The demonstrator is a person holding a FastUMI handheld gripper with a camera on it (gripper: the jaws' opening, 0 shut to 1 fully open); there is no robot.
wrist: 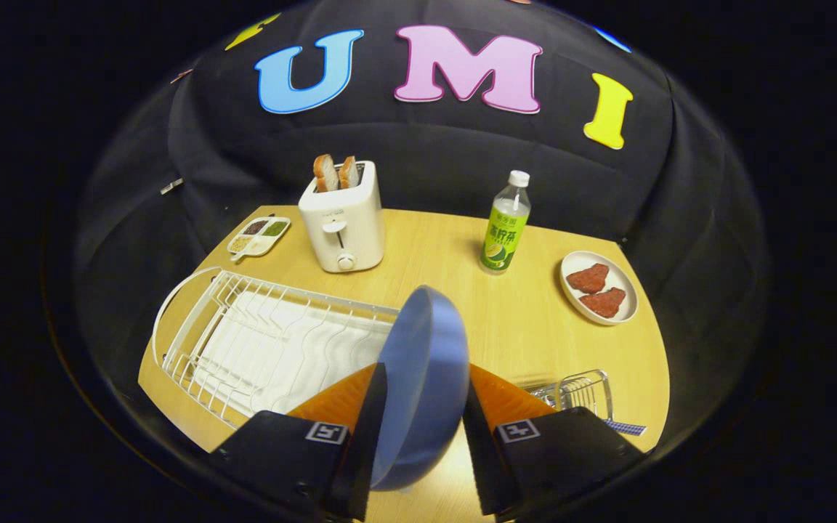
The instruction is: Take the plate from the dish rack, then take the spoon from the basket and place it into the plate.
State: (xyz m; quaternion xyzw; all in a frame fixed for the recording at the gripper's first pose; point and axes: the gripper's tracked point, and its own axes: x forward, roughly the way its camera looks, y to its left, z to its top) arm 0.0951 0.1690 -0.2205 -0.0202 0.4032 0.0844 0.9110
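Observation:
A blue plate [422, 370] stands on edge between my two fingers, and my gripper [422, 407] is shut on it, holding it above the wooden table. The white wire dish rack [244, 341] lies just left of the plate, with nothing standing in its slots. A small wire basket [582, 392] sits close behind my right finger [491, 421]; the finger hides its lower part, and I cannot make out a spoon in it.
Beyond the plate stand a white toaster [342, 225] with two bread slices, a green-labelled bottle [506, 221] and a small sectioned dish [259, 236]. A white plate with two red pieces [599, 287] sits at the far right. Bare wood [520, 319] lies between the bottle and the basket.

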